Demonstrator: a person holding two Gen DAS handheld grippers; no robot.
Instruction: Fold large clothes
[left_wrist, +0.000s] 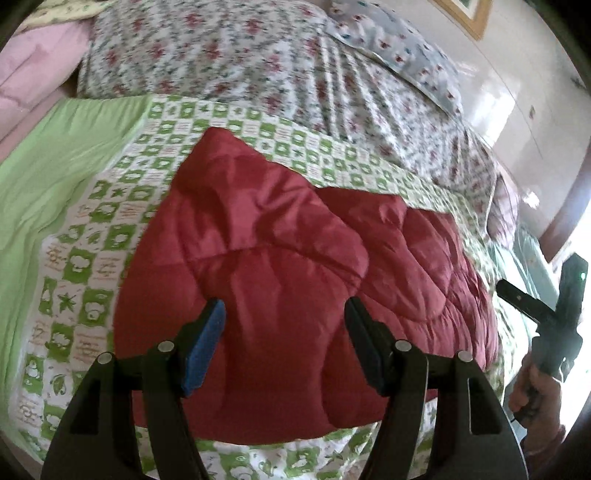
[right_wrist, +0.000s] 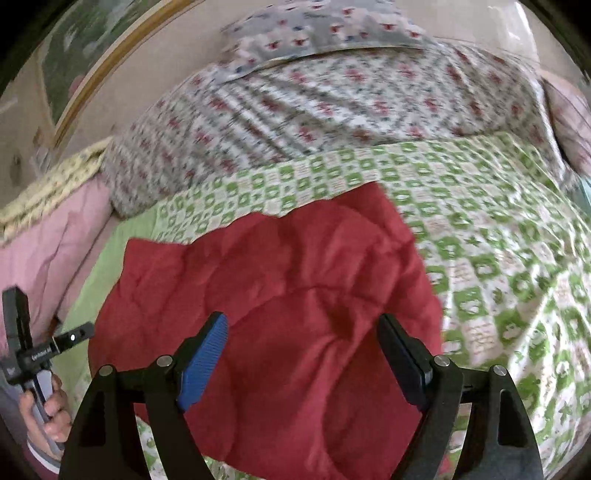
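Both tongs, left gripper (left_wrist: 284, 343) and right gripper (right_wrist: 306, 362), are held open and empty above the folded red puffy jacket (left_wrist: 295, 280), so each loose edge should be grabbed evenly.

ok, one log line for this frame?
left tool: open, empty | right tool: open, empty | red quilted garment: lying bunched on green patterned bedspread | fold: incomplete

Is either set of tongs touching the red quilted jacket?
Apart. Both wrist views show open left tongs and right tongs above the red quilted jacket, nothing clamped.
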